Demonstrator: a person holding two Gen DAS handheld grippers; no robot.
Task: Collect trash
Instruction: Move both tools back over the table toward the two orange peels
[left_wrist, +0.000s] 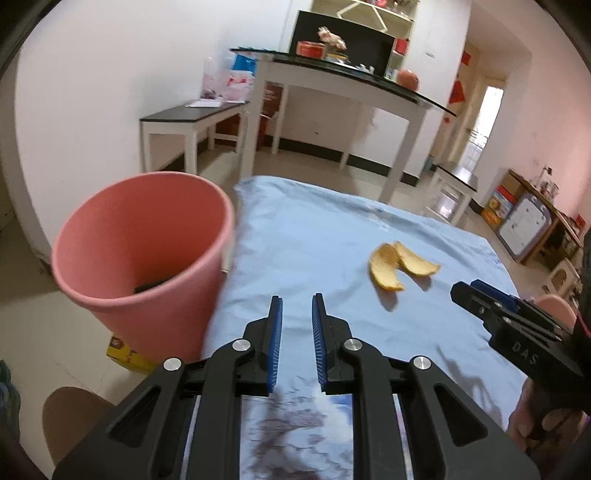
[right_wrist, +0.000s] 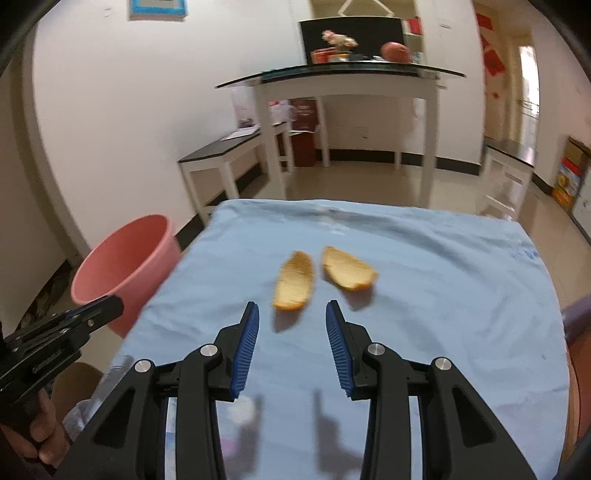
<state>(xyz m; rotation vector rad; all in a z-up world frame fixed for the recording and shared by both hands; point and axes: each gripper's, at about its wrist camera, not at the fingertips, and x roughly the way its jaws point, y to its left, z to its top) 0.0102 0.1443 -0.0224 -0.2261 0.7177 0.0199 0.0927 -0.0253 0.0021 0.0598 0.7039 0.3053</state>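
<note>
Two yellow peel pieces (right_wrist: 294, 281) (right_wrist: 348, 273) lay mid-cloth, long axes running away from the right gripper (right_wrist: 292, 308), curved, pale inside. Blue cloth (right_wrist: 424, 258) bare all round them. Pink bin (left_wrist: 144, 258) stood off the cloth's left edge. Right jaws spread, empty; left gripper (left_wrist: 297, 301) narrowly parted, empty.

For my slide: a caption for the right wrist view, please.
Open right gripper faces two peel pieces on blue cloth.
</note>
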